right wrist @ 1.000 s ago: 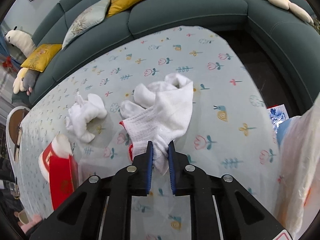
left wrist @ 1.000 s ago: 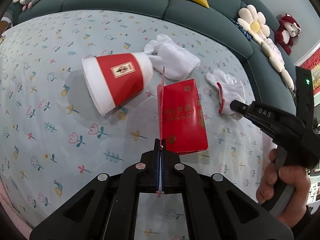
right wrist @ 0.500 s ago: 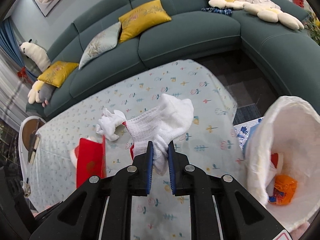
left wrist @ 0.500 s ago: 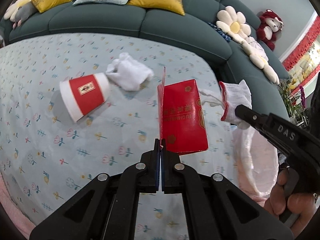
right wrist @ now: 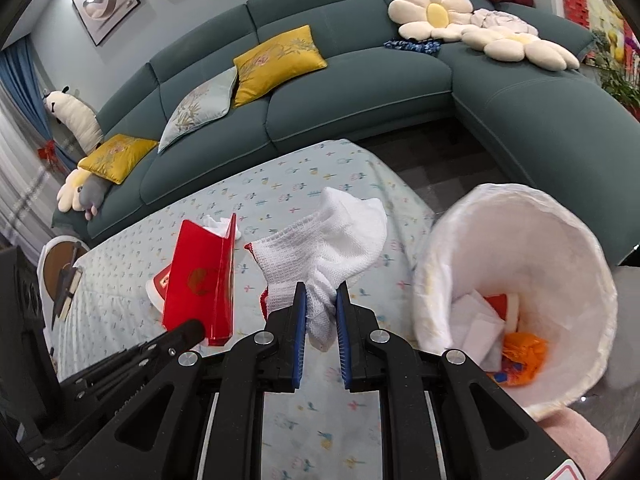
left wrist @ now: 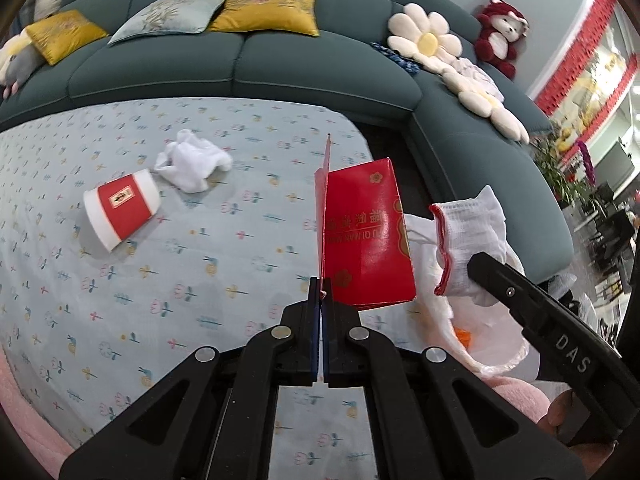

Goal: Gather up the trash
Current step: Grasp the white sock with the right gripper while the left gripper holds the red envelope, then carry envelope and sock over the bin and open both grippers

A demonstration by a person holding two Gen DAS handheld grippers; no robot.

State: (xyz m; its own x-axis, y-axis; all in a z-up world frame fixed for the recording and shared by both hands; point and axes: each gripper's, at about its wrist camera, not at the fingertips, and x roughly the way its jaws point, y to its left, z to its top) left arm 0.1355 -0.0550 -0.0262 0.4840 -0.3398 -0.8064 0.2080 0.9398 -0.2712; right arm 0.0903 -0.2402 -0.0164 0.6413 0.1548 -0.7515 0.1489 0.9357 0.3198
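1. A table under a pale blue cloth (left wrist: 240, 272) printed with small flowers is carrying the loose items; the same cloth (right wrist: 280, 184) is showing in the right wrist view.
2. A red-and-white paper cup (left wrist: 121, 210) is lying on its side on the cloth, with its open mouth facing the near left.
3. A crumpled white glove (left wrist: 192, 164) is lying just beside the cup, at its narrow end; whether the two are touching is unclear.
4. In the right wrist view, only edges of the cup (right wrist: 157, 284) and glove (right wrist: 218, 224) are showing.
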